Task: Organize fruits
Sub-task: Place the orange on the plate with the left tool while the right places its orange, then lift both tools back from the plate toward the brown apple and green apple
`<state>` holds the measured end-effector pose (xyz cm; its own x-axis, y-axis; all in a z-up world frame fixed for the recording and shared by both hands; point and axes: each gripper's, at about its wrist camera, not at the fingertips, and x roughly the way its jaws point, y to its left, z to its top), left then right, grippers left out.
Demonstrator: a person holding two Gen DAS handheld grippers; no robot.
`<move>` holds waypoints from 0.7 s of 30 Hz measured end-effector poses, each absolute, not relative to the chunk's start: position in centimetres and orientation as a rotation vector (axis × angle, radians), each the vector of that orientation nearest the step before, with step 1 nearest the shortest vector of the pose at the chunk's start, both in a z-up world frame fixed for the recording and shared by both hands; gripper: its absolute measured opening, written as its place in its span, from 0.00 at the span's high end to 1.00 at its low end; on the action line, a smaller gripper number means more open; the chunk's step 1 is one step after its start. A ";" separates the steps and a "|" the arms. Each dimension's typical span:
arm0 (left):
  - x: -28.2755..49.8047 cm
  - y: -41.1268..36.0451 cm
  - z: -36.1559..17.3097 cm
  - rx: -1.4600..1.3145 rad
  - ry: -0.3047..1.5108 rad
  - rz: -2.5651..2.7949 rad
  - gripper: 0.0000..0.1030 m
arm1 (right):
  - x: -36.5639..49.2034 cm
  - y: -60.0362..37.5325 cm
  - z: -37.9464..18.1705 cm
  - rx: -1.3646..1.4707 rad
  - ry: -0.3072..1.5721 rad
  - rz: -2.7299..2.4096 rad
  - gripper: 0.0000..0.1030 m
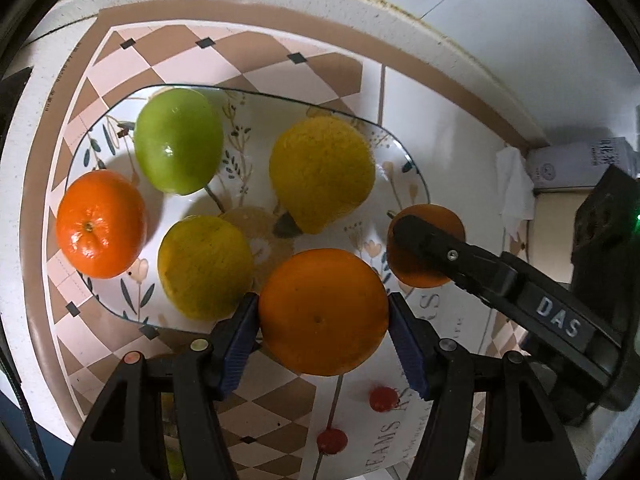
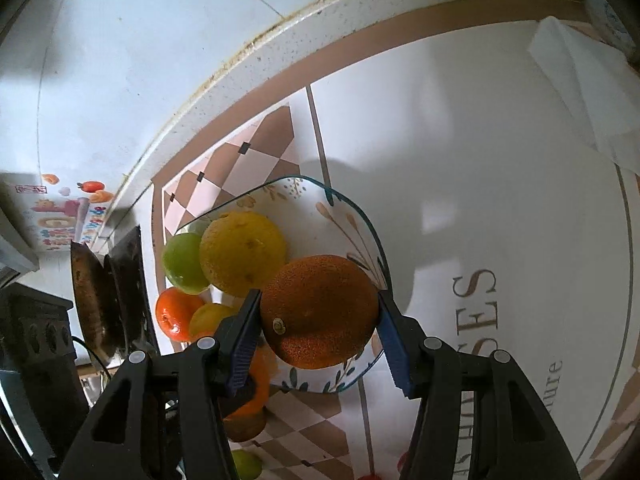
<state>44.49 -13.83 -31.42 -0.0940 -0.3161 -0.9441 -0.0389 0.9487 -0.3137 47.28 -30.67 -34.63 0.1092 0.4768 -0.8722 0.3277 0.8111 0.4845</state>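
Between the blue pads of the left gripper [image 1: 323, 334] sits a smooth orange [image 1: 323, 312], clenched on both flanks, its round body bulging forward and upward past the fingertips, with no long axis to speak of. Ahead of these jaws and slightly below lies the flowered plate [image 1: 416, 184], whose near rim passes just under the held fruit, so my reading is that the coming move turns on carrying the orange forward over that rim into the bare patch straight ahead. Ahead and to the left of the jaws, touching or nearly touching the held orange, rests a yellow-green citrus [image 1: 205, 267]; farther ahead stand a large yellow citrus [image 1: 322, 172] and a green apple [image 1: 179, 141], and far out to the left a glossy tangerine [image 1: 101, 224] sits at the plate's edge. To the right of the left jaws, the right gripper [image 2: 318, 330] reaches in, likewise clamped on a darker, rough-skinned orange [image 2: 320, 310] that hangs over the plate's right-hand rim. Both fruits appear lifted rather than resting, though contact underneath is hidden. The two held oranges are near each other, so I judge collision between the grippers to be the main risk. Beneath everything lies a patterned mat [image 1: 280, 408] on the pale tabletop [image 1: 248, 0].
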 end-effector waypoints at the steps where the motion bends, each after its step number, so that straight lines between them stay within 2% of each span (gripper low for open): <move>1: 44.6 -13.9 -31.6 -0.273 1.663 -0.232 0.40 | 47.3 -30.6 -34.7 0.675 1.497 0.124 0.43; 5: 44.7 -14.0 -31.8 -0.281 1.666 -0.225 0.40 | 47.4 -30.7 -35.1 0.682 1.516 0.137 0.42; 7: 44.6 -13.9 -31.6 -0.287 1.660 -0.227 0.37 | 47.4 -30.6 -35.0 0.685 1.514 0.141 0.36; 9: 44.5 -13.9 -31.3 -0.302 1.653 -0.233 0.15 | 47.4 -30.6 -34.6 0.676 1.506 0.132 0.25; 10: 44.4 -13.9 -30.9 -0.305 1.642 -0.233 0.12 | 47.4 -30.6 -34.2 0.658 1.503 0.122 0.24; 15: 43.9 -12.7 -28.5 -0.286 1.585 -0.220 0.12 | 47.1 -30.3 -32.7 0.560 1.491 0.089 0.24; 16: 43.7 -12.4 -27.9 -0.268 1.567 -0.211 0.12 | 46.9 -30.4 -32.4 0.547 1.487 0.083 0.23; 18: 43.2 -11.6 -26.7 -0.211 1.525 -0.184 0.12 | 46.4 -30.2 -31.8 0.489 1.484 0.060 0.12; 21: 42.4 -10.1 -25.3 -0.081 1.450 -0.113 0.12 | 45.5 -29.4 -30.6 0.387 1.469 0.030 0.11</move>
